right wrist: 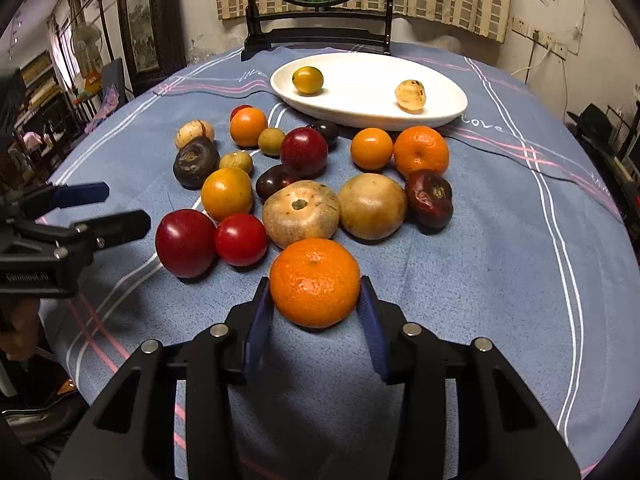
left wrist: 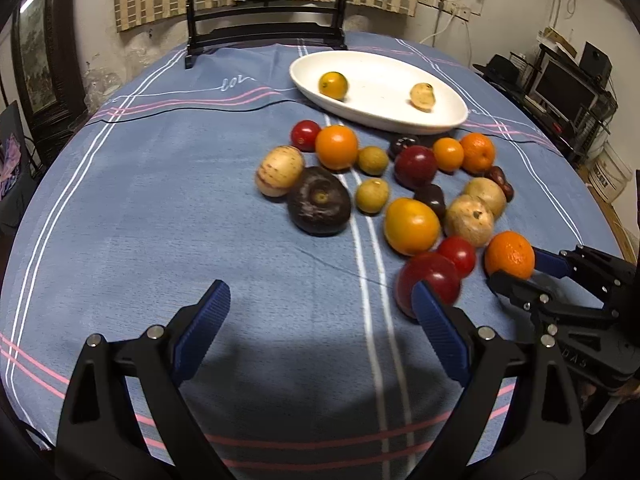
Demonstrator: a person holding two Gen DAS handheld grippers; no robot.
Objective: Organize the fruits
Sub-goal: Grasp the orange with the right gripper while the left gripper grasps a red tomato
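Note:
A tangerine [right wrist: 315,280] lies on the blue tablecloth at the near edge of a cluster of several fruits. My right gripper [right wrist: 316,304] is shut on it, a blue pad pressed to each side; the left wrist view shows the same grip [left wrist: 516,270] on the tangerine [left wrist: 509,254]. My left gripper [left wrist: 320,296] stands wide open over bare cloth with nothing between its fingers. Its right finger [left wrist: 436,320] partly covers a dark red fruit [left wrist: 430,276]. A white oval dish [right wrist: 360,116] behind the cluster holds a small yellow-orange fruit [right wrist: 307,79] and a pale speckled one [right wrist: 410,95].
The cluster has oranges, red tomatoes, brown round fruits [right wrist: 301,214] and dark purple ones. A dark wooden stand [right wrist: 316,42] with a round screen rises behind the dish. The round table's edge [right wrist: 624,264] curves away at right; shelves and clutter lie beyond.

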